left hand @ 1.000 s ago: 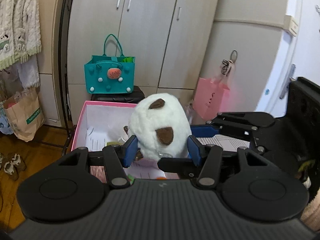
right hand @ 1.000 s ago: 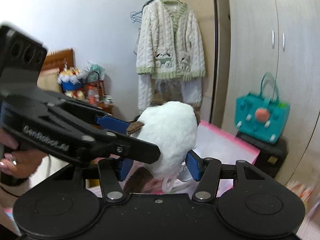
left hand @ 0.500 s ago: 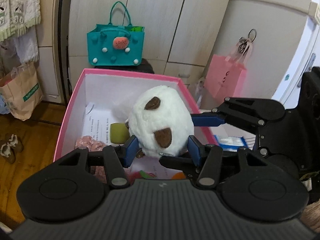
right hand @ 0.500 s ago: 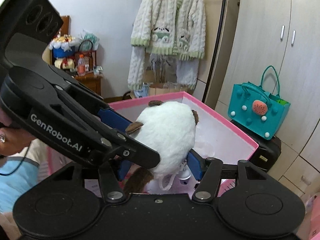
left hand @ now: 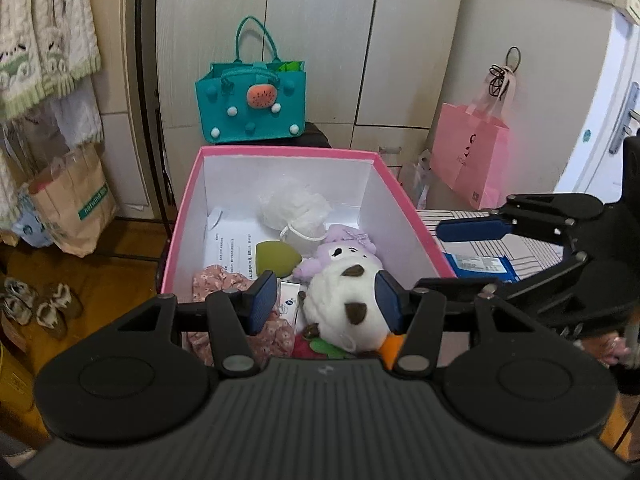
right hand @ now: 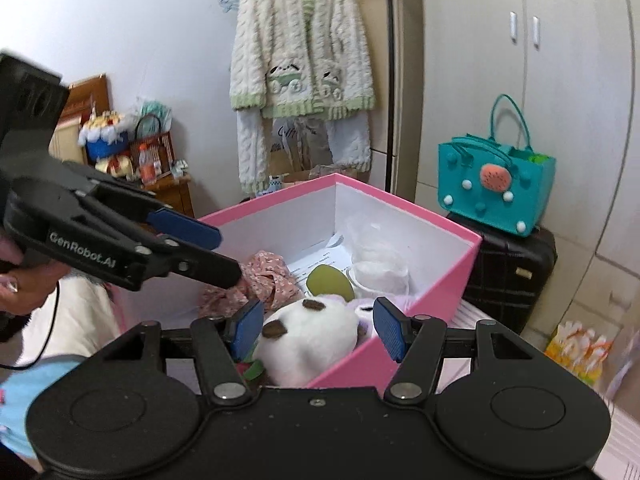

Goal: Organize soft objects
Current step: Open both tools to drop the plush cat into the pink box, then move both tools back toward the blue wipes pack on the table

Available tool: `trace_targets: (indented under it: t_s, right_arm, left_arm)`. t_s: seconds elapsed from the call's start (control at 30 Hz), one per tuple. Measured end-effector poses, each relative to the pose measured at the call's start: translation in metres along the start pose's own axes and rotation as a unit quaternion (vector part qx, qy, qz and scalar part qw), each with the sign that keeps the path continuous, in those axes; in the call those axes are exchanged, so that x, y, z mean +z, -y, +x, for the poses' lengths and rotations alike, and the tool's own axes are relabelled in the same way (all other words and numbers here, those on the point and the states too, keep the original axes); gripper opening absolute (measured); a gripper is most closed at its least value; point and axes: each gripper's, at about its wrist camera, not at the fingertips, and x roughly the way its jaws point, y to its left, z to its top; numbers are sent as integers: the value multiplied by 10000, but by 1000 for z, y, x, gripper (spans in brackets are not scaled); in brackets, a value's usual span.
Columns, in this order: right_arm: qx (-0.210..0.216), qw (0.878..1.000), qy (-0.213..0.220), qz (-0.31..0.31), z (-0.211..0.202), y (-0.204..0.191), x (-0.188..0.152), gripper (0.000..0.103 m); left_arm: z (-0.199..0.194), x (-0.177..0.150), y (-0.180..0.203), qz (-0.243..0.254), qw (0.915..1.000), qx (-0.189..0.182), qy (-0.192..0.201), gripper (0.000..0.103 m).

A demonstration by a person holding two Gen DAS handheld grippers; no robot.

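Item: white plush toy [left hand: 346, 310], round-bodied, two brown ears.

Left gripper [left hand: 324, 300]: jaws apart. The right-hand blue pad lies against or just beside the plush's flank; the left-hand pad stands clear of it, with a gap. Not clamped.

Right gripper [right hand: 316, 330]: jaws apart, plush low between them, neither pad seen pressing on it.

Location: plush rests inside the pink box [left hand: 280, 153], near corner, beneath and just ahead of both pairs of jaws. It lies against a purple plush [left hand: 340, 250] and over a floral fabric piece [left hand: 224, 280] and a red-and-green item.

Axis: nearly spherical, no clear long axis. Ears face up and toward the left wrist camera; which way the face points cannot be told.

Nearer hand: about equal; the left gripper's pad is closest.

Other contents, farther in: olive sponge [left hand: 278, 258], white mesh pouf [left hand: 294, 208], printed sheet [left hand: 230, 246].

Judgement: plush looks deposited; withdrawal upward needs both pairs of jaws clear.
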Motion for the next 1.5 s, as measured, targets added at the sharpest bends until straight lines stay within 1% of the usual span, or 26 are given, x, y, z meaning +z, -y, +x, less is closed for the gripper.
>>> trace_targets:
  t_s: [0.1,0.2,0.27,0.33,0.4,0.47,0.6,0.67,0.73,0.83,0.9,1.03,1.13,1.2,1.27,1.37,1.43,1.5]
  right_arm:
    - [4,9997,10,245,-21,2,-2,66]
    - [-43,9990,-81,443,-40,1,-3,67]
    - [-117,9983,-107,568,-51,0,-5,67]
    - [-52,9981,-51,618,-64,-2,-8,67]
    - [-51,9979,-63,643,-76,-6,-9,67]
    - [-10,9979,-63,639,-89,-11,-10,67]
    - [55,9969,-35,785,-116,-20,-17,67]
    - [104,9956,-36,929,-129,-26,-25,67]
    - [68,9947,-16,1028,-140,-32,-34,67]
    - [-14,9944,9,1058,-156,-39,-48,68]
    - [-121,9944,39,1053,-166,-41,-58,70]
    - [-312,9935,50,1096,-182,-40,-73,71]
    - [-481,9933,89,1052,-193,-37,-84,74]
    - [-518,9940,180,951,-199,-35,-91,76]
    - [-468,9946,381,847,-203,-30,-101,78]
    - [-481,9933,504,927,-203,-20,-114,78]
    - [-478,9920,555,1026,-203,-10,-123,80]
    - [-530,9905,588,1124,-203,1,-129,80]
  left_arm:
    - [-17,0,11,188,9998,22,10,55]
    - [-34,-3,24,546,9984,73,-99,56]
    - [-46,-6,34,804,9964,280,-51,56]
    - [-57,-10,43,993,9942,402,-30,56]
    - [-70,-14,52,1136,9931,306,-31,57]
    - [-81,-17,61,1243,9921,128,-90,58]
    - [-96,-26,78,1430,9887,-284,-343,64]
    - [-97,-32,88,1630,9843,-355,-570,65]
    - [-96,-39,97,1753,9811,-335,-749,65]
    - [-96,-44,105,1809,9786,-445,-879,65]
    - [-96,-45,111,1821,9779,-539,-874,65]
    - [-91,-48,124,1962,9742,-700,-873,66]
    - [-88,-49,135,2025,9712,-906,-873,67]
    - [-84,-49,142,1960,9720,-1040,-771,67]
    - [-76,-52,148,1884,9732,-1101,-721,67]
    - [-61,-57,156,1770,9735,-1293,-656,67]
    - [-52,-59,162,1758,9732,-1349,-611,67]
    - [-44,-59,168,1764,9735,-1371,-478,67]
